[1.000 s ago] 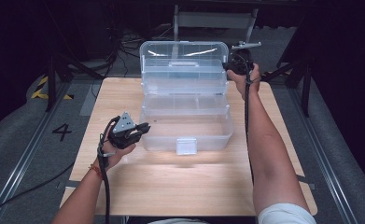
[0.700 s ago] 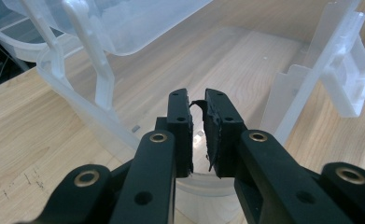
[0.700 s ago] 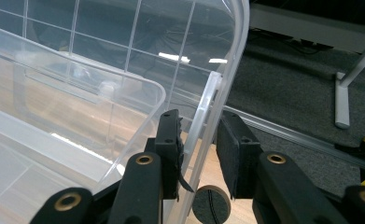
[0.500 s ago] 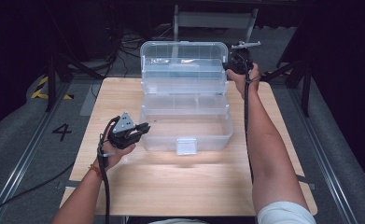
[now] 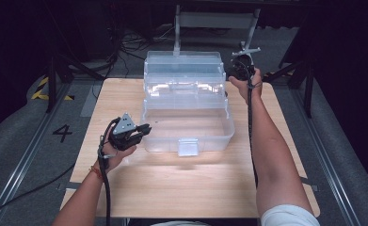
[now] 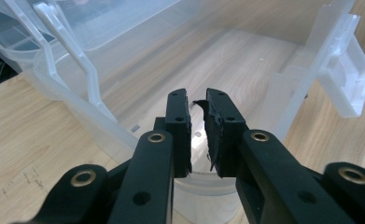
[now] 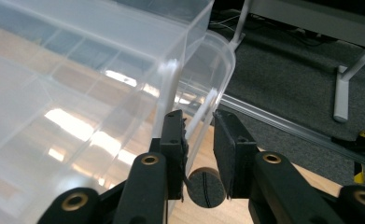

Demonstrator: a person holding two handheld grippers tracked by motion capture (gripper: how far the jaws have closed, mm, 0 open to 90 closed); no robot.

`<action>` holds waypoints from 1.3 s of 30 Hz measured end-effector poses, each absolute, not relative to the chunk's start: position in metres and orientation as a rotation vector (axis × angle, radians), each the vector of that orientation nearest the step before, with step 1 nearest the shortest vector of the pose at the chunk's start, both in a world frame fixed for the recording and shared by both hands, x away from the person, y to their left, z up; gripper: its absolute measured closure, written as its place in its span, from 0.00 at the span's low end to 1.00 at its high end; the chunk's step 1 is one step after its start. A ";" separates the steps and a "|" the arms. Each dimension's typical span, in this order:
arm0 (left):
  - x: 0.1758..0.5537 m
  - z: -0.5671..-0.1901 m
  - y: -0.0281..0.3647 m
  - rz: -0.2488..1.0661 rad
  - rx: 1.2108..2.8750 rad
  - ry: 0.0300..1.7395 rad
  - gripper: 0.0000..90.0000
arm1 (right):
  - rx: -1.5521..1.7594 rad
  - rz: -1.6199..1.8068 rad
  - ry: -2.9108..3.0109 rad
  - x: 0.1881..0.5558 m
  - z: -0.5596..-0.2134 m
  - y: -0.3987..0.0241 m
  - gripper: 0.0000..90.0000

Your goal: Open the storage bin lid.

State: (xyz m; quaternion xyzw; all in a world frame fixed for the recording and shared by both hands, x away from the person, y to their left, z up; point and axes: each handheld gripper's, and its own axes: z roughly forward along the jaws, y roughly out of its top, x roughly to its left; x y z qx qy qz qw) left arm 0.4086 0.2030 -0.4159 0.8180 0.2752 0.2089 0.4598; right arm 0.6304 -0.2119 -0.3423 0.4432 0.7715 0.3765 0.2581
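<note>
A clear plastic toolbox (image 5: pixel 186 129) stands open on the wooden table (image 5: pixel 181 183), its tiered trays (image 5: pixel 184 87) and lid (image 5: pixel 182 60) stepped up toward the back. My left gripper (image 5: pixel 144 129) sits at the base's front left corner. In the left gripper view its jaws (image 6: pixel 198 128) reach over the rim into the bare base, almost together with nothing between them. My right gripper (image 5: pixel 236 70) is raised at the lid's right end. In the right gripper view its jaws (image 7: pixel 200 149) stand apart around the lid's thin edge (image 7: pixel 203 109).
A white latch (image 5: pixel 188 147) hangs on the box's front wall. Bare table lies in front of the box and on both sides. Behind the table are a metal stand (image 5: pixel 214 21), cables and dark floor. A round hole (image 7: pixel 203 186) in the tabletop lies below the right gripper's jaws.
</note>
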 end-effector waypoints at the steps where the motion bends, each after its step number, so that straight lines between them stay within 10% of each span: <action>1: 0.409 -0.416 0.203 0.514 2.014 0.678 0.89 | 1.202 1.021 2.092 0.630 -0.342 -0.212 0.82; 39: 0.401 -0.408 0.204 0.549 2.014 0.709 0.87 | 1.055 1.077 2.102 0.554 -0.325 -0.229 0.70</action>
